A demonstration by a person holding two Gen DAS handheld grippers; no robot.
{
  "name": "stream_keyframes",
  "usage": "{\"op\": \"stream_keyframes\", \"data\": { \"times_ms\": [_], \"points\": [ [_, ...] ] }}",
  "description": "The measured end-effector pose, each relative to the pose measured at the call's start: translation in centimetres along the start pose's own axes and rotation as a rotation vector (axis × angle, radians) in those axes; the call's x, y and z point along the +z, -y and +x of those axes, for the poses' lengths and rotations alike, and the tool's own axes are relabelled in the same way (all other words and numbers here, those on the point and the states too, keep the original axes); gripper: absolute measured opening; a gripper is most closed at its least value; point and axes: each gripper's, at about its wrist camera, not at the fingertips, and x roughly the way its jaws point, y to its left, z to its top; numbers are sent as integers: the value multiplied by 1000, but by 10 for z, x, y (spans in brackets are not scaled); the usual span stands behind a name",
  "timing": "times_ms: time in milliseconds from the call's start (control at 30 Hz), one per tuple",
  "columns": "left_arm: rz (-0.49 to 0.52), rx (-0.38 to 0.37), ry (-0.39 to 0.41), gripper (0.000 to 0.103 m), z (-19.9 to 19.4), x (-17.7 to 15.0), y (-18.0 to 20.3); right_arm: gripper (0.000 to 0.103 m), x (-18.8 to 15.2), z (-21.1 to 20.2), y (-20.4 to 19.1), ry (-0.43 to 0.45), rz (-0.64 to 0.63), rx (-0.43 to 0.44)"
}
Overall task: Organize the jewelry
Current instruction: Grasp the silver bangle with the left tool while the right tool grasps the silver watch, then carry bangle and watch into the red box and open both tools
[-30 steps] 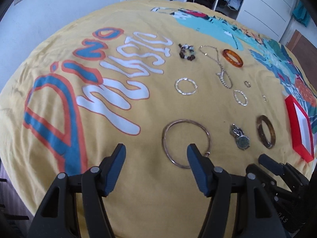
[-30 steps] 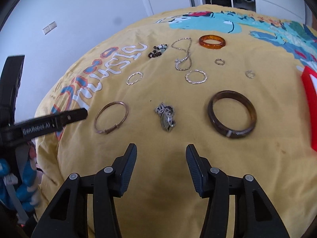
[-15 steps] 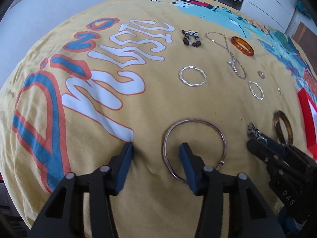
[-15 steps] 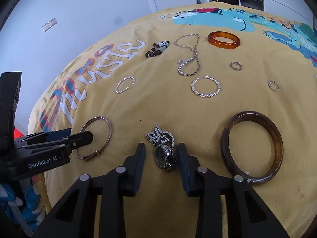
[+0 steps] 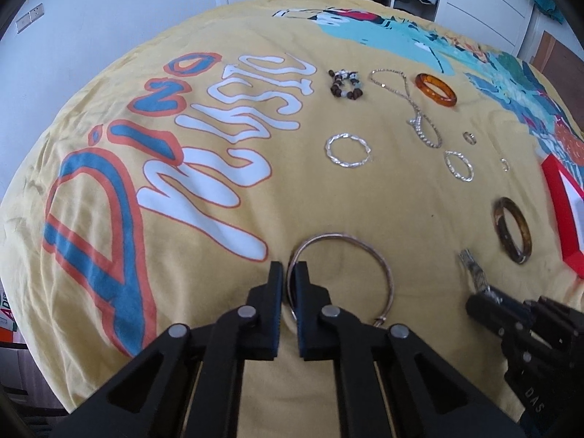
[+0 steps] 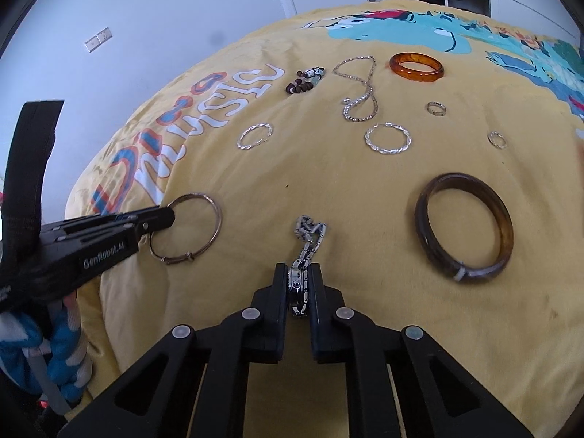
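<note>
My left gripper (image 5: pixel 288 273) is shut on the left rim of a thin metal bangle (image 5: pixel 379 259) that lies on the yellow bedspread (image 5: pixel 255 116). The bangle (image 6: pixel 215 215) and the left gripper (image 6: pixel 166 217) also show in the right wrist view. My right gripper (image 6: pixel 298 273) is shut on a silver watch (image 6: pixel 300 284); its link band (image 6: pixel 310 231) trails forward on the cloth. In the left wrist view the right gripper (image 5: pixel 474 301) sits at the lower right with the watch band (image 5: pixel 472 270) sticking out.
More jewelry lies further back: a dark brown bangle (image 6: pixel 463 226), an amber bangle (image 6: pixel 416 66), two twisted silver rings (image 6: pixel 387 138) (image 6: pixel 254 137), a chain (image 6: pixel 359 89), a bead bracelet (image 6: pixel 304 80) and two small rings (image 6: pixel 436 108). A red tray (image 5: pixel 562 208) sits at the right.
Both grippers came down and forward onto the cloth and closed: the left on the thin bangle's rim, the right on the watch.
</note>
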Motion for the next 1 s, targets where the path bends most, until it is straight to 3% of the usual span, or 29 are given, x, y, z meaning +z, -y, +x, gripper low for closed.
{"op": "stream_keyframes", "data": {
  "times_ms": [600,833,1000],
  "points": [
    [48,-73,55,4,-79,-30,8,10,-49,-107,-13,120,53,-18],
    [119,-128,84,4,-108,-27,48,10,-59,-147,5,191,91,-49],
    [192,-188,100,4,-122,-17,96,10,-61,-175,44,242,143,-106]
  ]
}}
